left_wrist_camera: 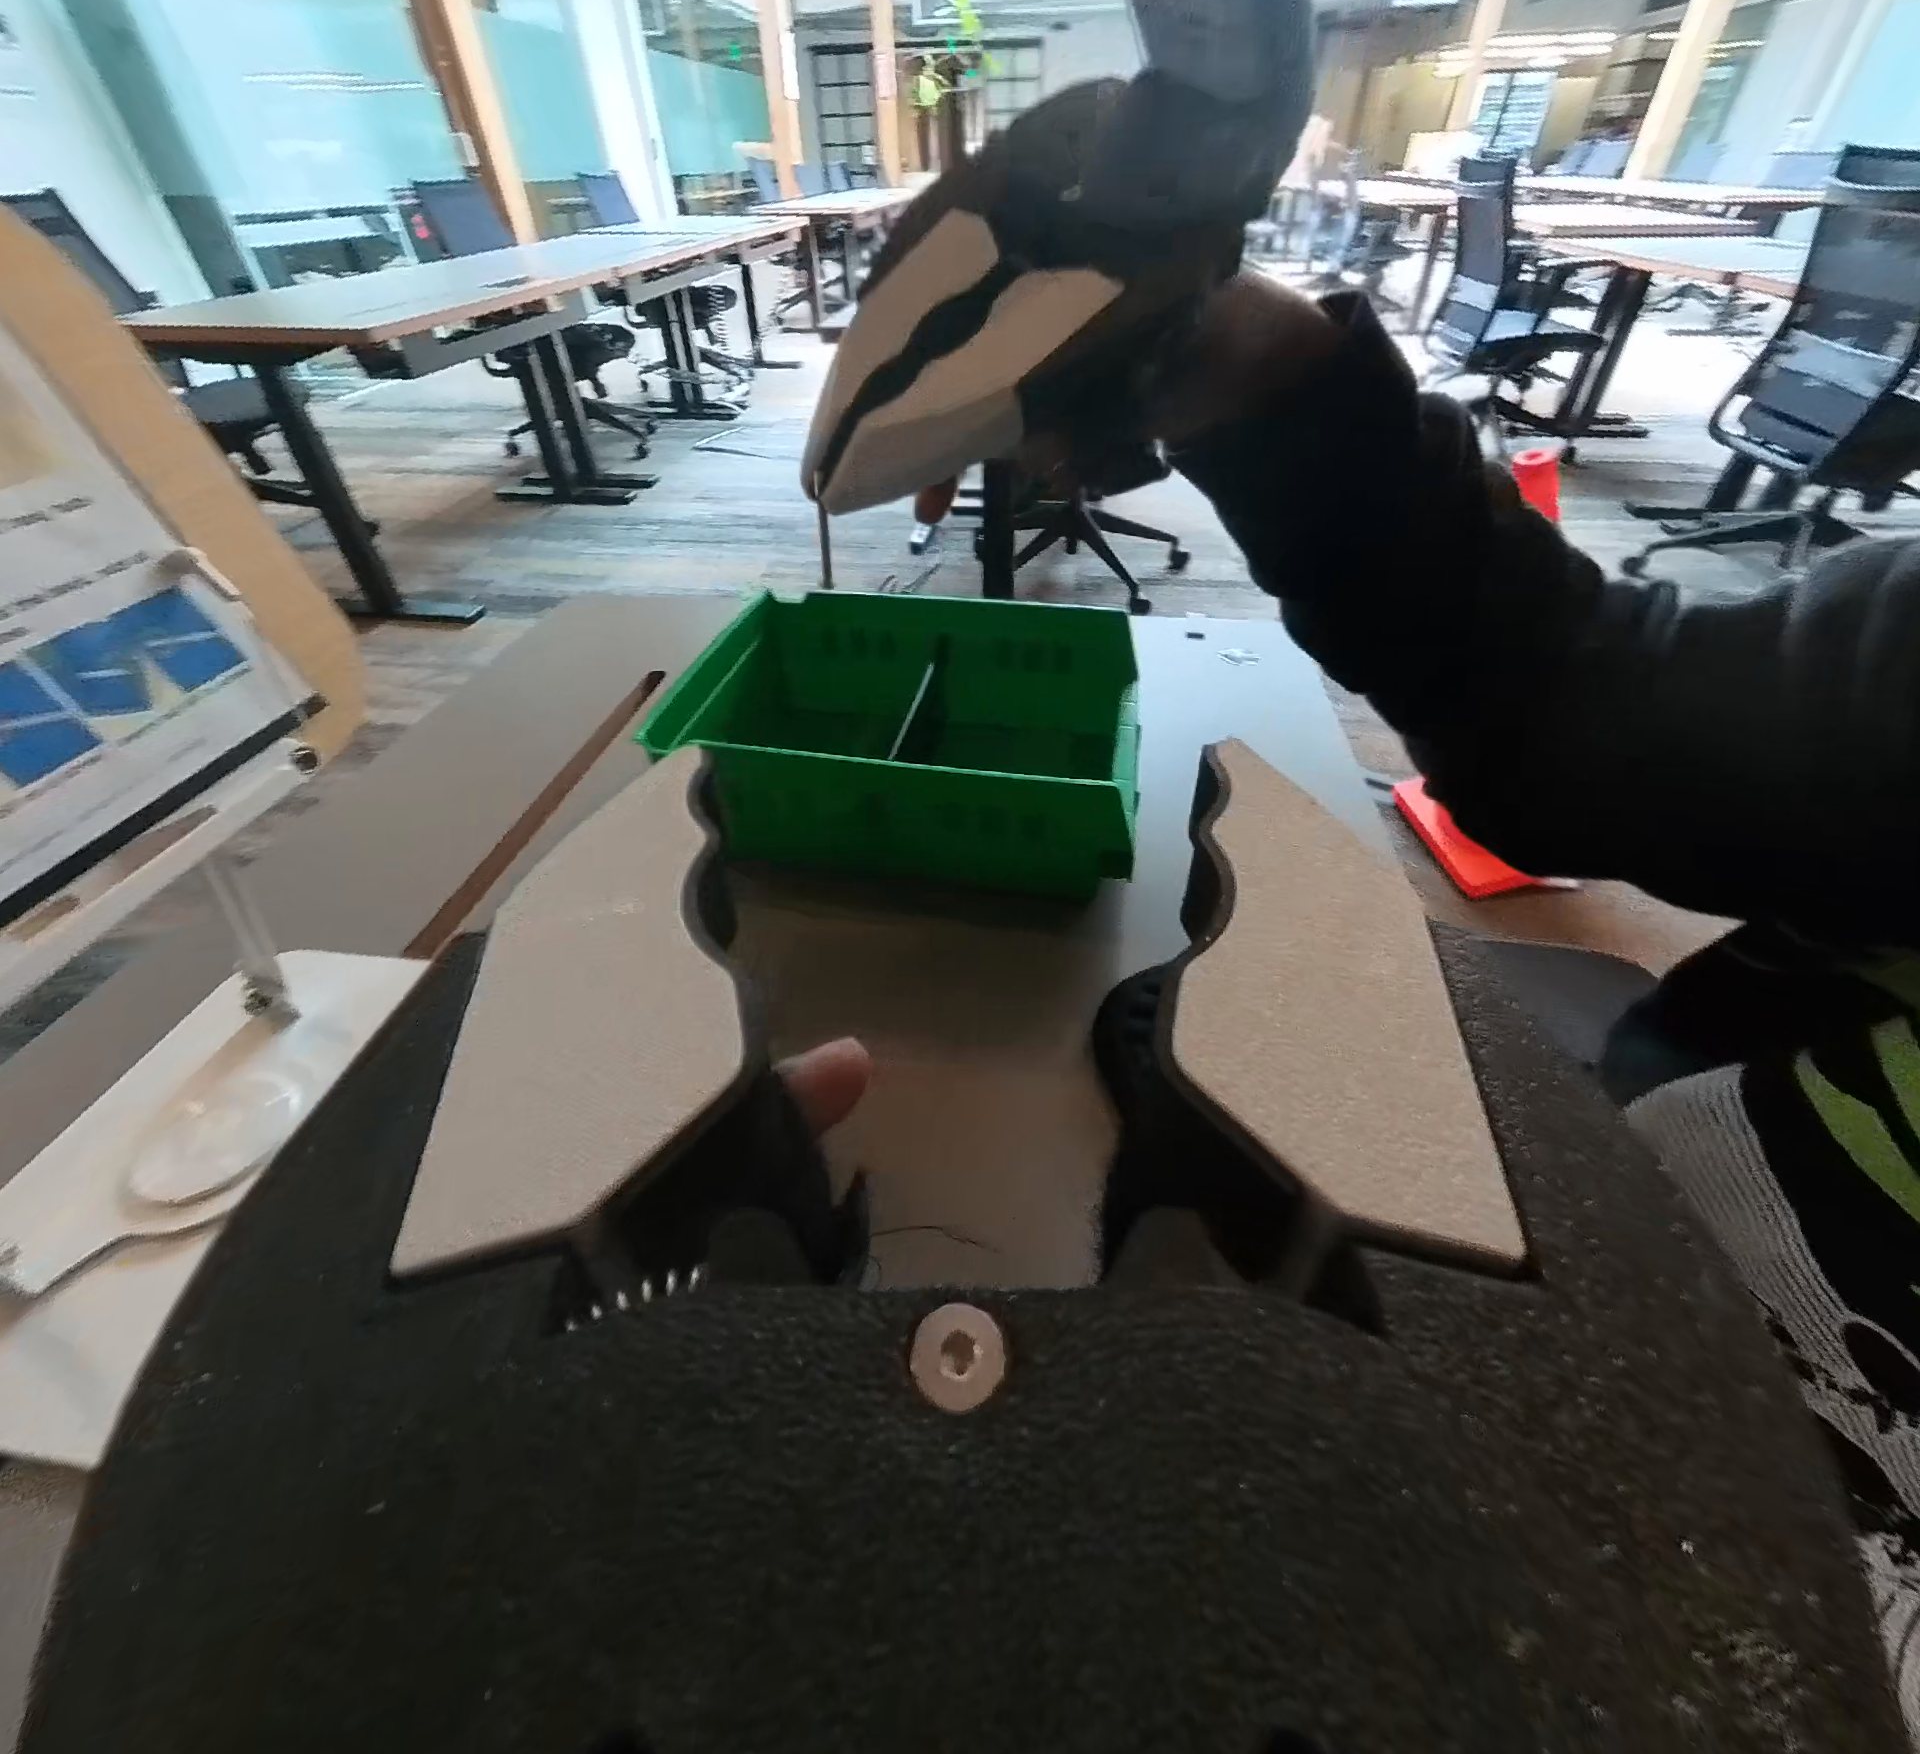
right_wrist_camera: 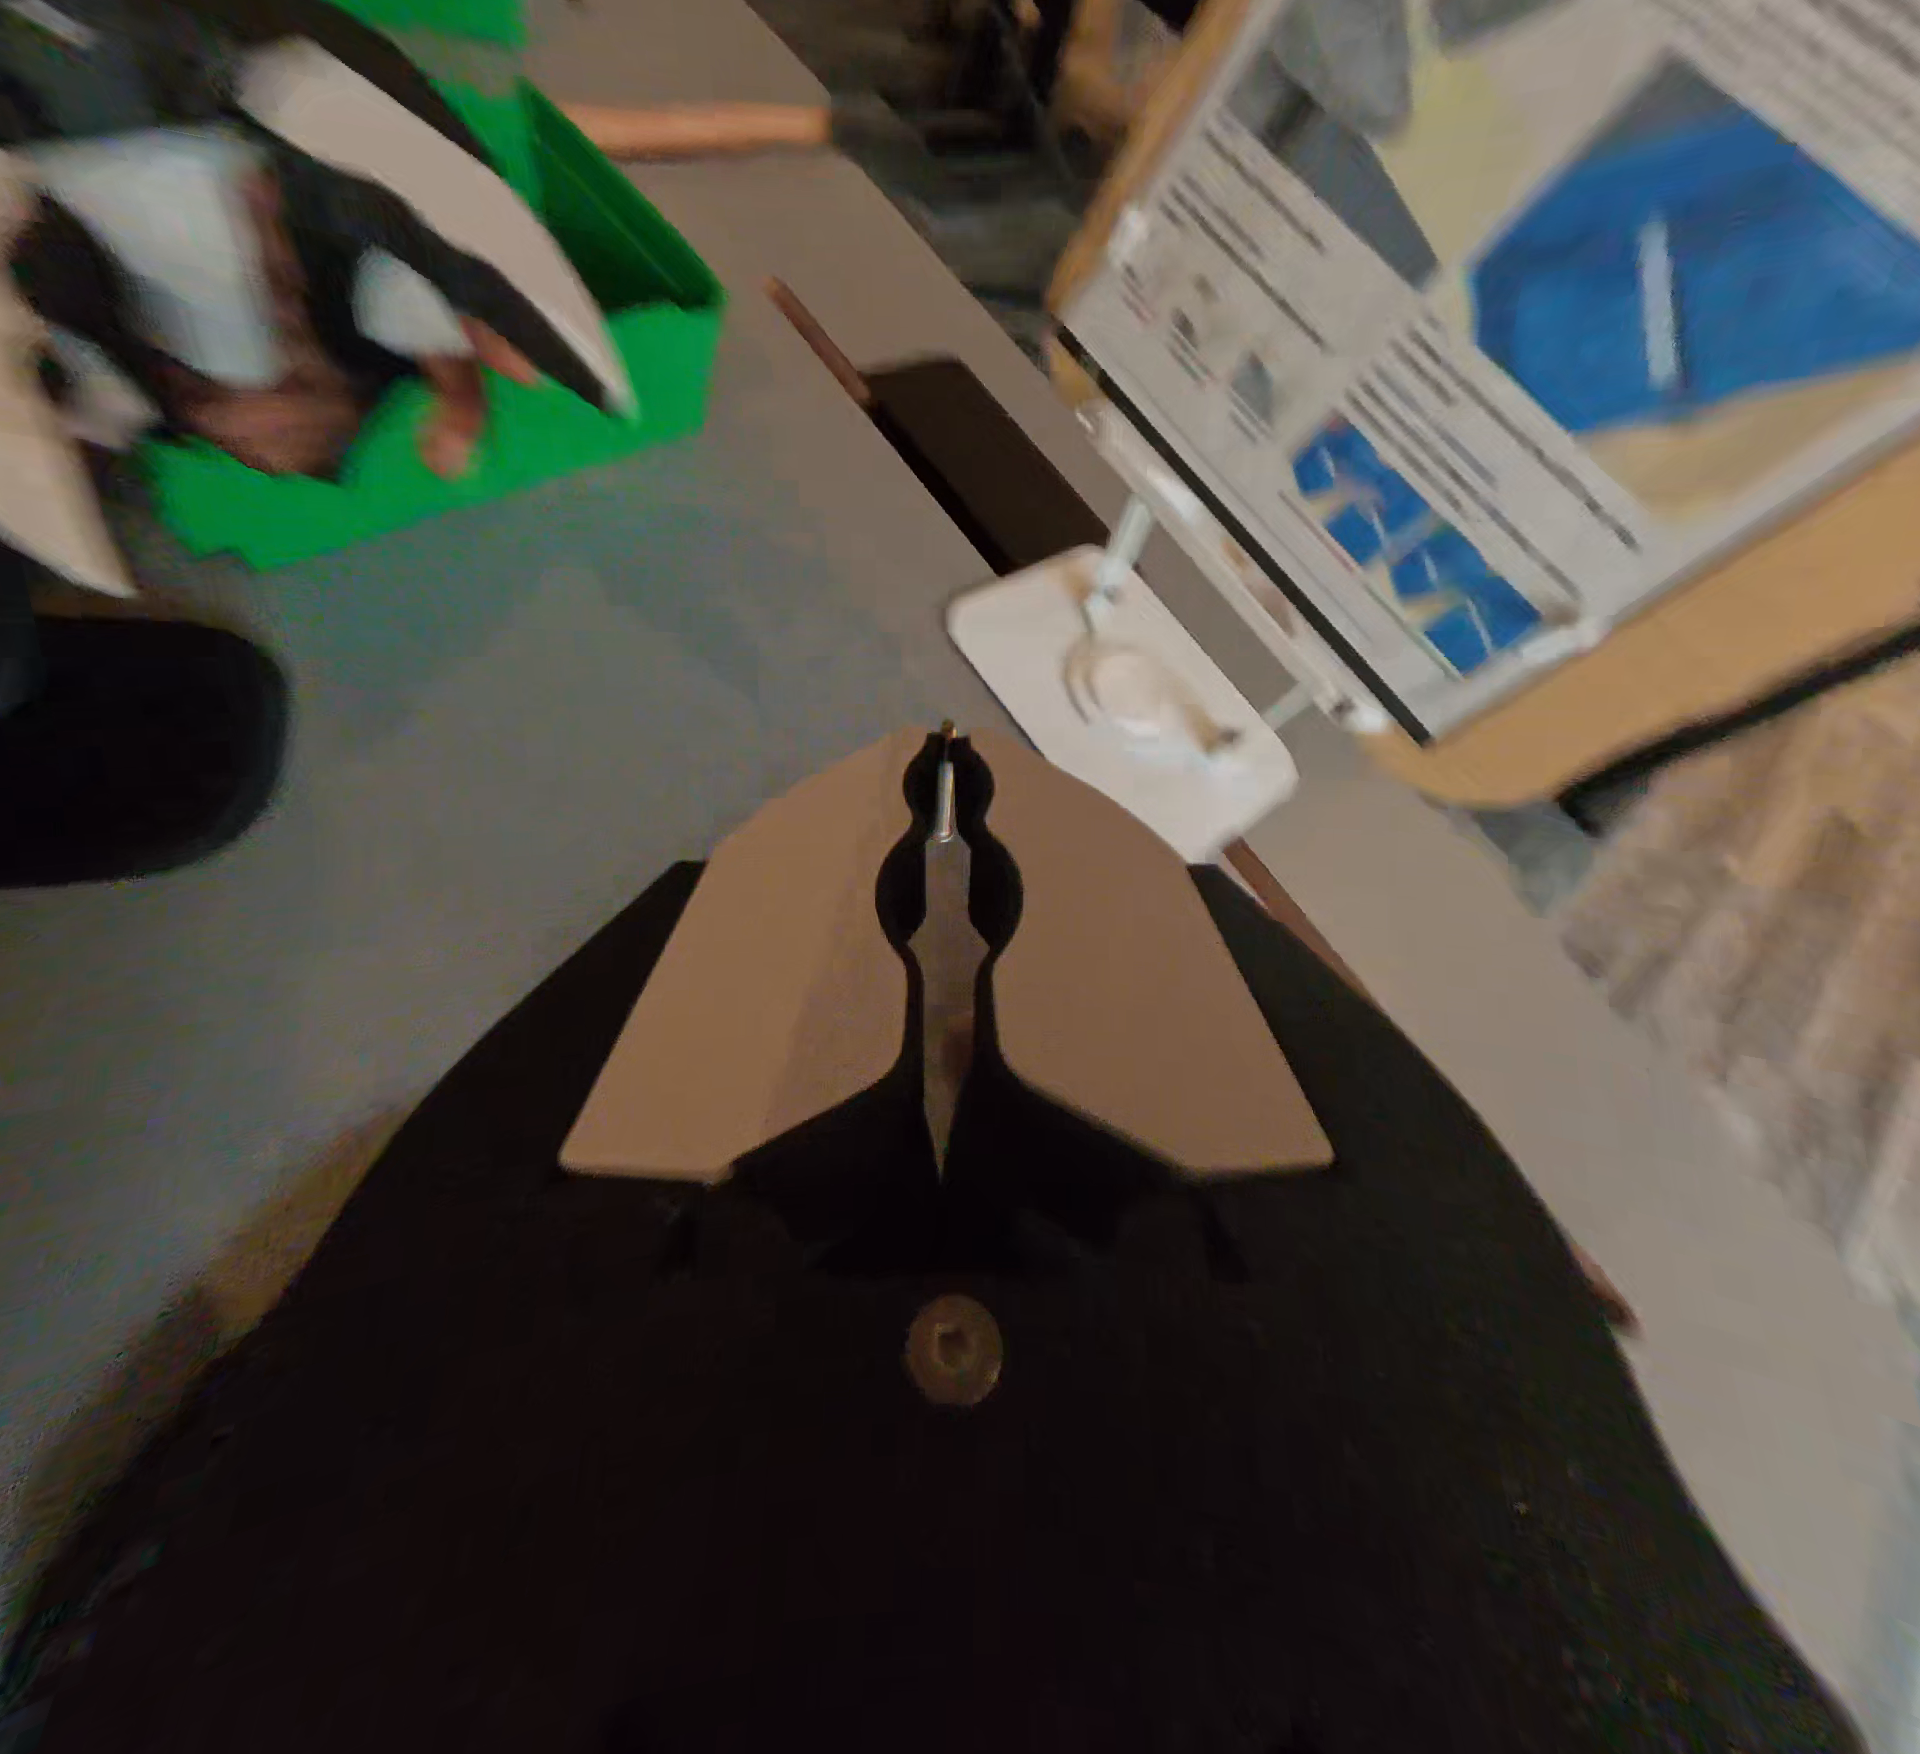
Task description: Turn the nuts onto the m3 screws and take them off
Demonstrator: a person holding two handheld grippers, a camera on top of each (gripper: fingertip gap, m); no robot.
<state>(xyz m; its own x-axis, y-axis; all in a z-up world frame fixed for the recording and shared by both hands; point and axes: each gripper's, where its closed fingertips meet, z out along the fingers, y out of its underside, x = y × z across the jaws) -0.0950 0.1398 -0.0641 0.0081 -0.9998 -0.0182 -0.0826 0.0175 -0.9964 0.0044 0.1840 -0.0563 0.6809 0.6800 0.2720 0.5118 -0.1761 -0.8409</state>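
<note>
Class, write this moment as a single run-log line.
left hand-held gripper: open, empty | right hand-held gripper: shut on screw, above green bin | nut: not visible

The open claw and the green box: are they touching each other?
Apart. In the left wrist view the left claw stands wide open, and bare table shows between its fingertips and the green box lying ahead.
</note>
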